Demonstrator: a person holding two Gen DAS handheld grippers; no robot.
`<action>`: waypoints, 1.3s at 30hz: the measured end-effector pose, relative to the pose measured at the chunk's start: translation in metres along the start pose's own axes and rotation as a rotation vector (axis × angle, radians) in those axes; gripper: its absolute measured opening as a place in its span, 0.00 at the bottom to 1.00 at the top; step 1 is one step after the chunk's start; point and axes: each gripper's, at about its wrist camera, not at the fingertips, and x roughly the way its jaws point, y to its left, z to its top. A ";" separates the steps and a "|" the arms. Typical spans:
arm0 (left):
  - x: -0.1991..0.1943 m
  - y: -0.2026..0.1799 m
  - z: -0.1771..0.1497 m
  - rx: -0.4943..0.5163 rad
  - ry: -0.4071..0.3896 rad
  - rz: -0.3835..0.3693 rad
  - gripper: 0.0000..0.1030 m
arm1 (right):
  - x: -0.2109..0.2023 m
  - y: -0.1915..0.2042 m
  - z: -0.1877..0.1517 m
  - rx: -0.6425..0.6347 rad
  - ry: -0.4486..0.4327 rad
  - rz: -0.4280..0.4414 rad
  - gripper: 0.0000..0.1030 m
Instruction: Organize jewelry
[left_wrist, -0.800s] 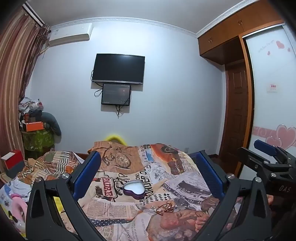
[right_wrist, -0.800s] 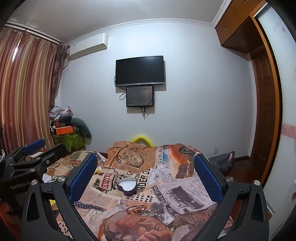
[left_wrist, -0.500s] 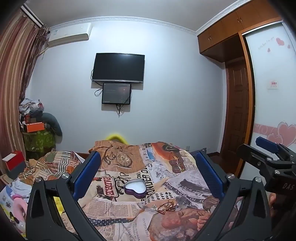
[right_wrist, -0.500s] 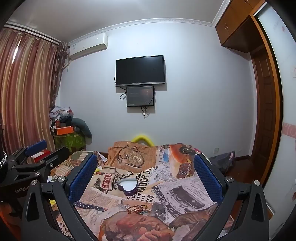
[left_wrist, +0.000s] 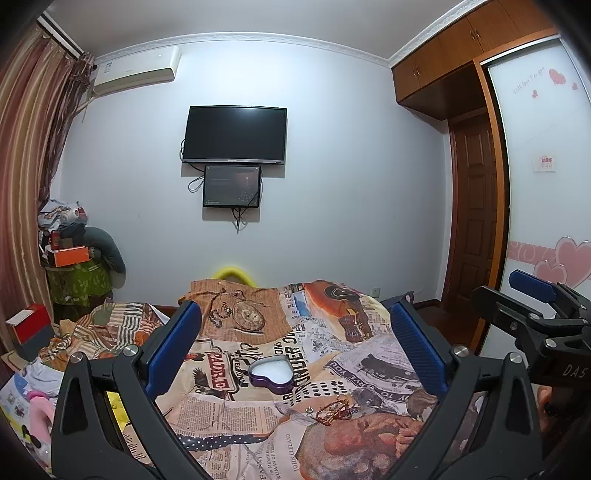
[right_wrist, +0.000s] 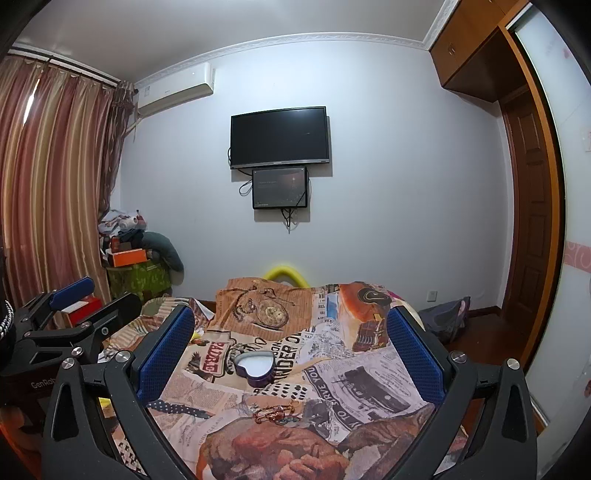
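Note:
A purple heart-shaped tin (left_wrist: 272, 374) (right_wrist: 255, 367) with a pale inside lies open on the printed bedspread (left_wrist: 236, 417) (right_wrist: 369, 384). Nearer to me, a small tangle of reddish-gold jewelry (left_wrist: 334, 409) (right_wrist: 276, 412) rests on the cloth. My left gripper (left_wrist: 295, 336) is open, held well above and short of both, with nothing between its blue pads. My right gripper (right_wrist: 291, 332) is open likewise and empty. Each gripper shows at the edge of the other's view: the right one (left_wrist: 532, 295) and the left one (right_wrist: 70, 291).
A bed fills the foreground, with cluttered paper and pink items (left_wrist: 29, 402) at its left. A red box (left_wrist: 27, 325) and a piled stand (left_wrist: 74, 266) sit by the curtain. A wardrobe (left_wrist: 546, 184) and a door (left_wrist: 476, 214) stand on the right; a TV (left_wrist: 234, 134) hangs ahead.
Both views have drifted only slightly; the tin and jewelry stay where they were, and both grippers remain wide open.

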 end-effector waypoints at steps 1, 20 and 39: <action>0.000 0.000 0.000 0.000 0.000 0.002 1.00 | 0.000 0.000 0.000 0.000 0.000 0.000 1.00; 0.006 0.005 -0.002 -0.017 0.015 0.010 1.00 | 0.000 0.001 0.001 0.002 0.006 0.001 1.00; 0.009 0.005 -0.001 -0.020 0.021 0.007 1.00 | 0.002 -0.001 0.001 0.008 0.010 -0.001 1.00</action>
